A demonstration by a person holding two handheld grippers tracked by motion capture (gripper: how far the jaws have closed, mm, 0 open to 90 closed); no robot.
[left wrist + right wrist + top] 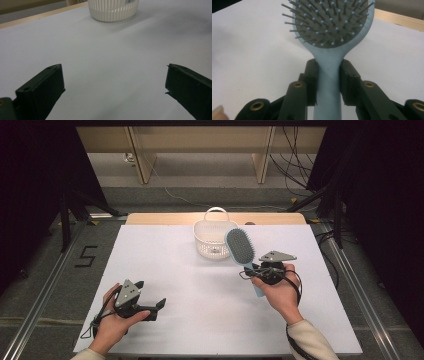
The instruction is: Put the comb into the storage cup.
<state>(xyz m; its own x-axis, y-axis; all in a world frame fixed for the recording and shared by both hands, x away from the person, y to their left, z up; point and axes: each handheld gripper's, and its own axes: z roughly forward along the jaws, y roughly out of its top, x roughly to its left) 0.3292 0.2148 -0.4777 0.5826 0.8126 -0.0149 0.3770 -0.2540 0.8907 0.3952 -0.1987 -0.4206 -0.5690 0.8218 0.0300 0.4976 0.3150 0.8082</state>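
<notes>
Now right fingers clamping hairbrush, seemingly tight

Here's the hairbrush: pale blue, with an oval head and a dark grey bristle pad studded with blue-tipped pins. It's clamped by the neck of its handle in the right gripper, lifted off the bench, bristles facing up. The head points away from the person and overlaps the near rim of the white basket.
</notes>
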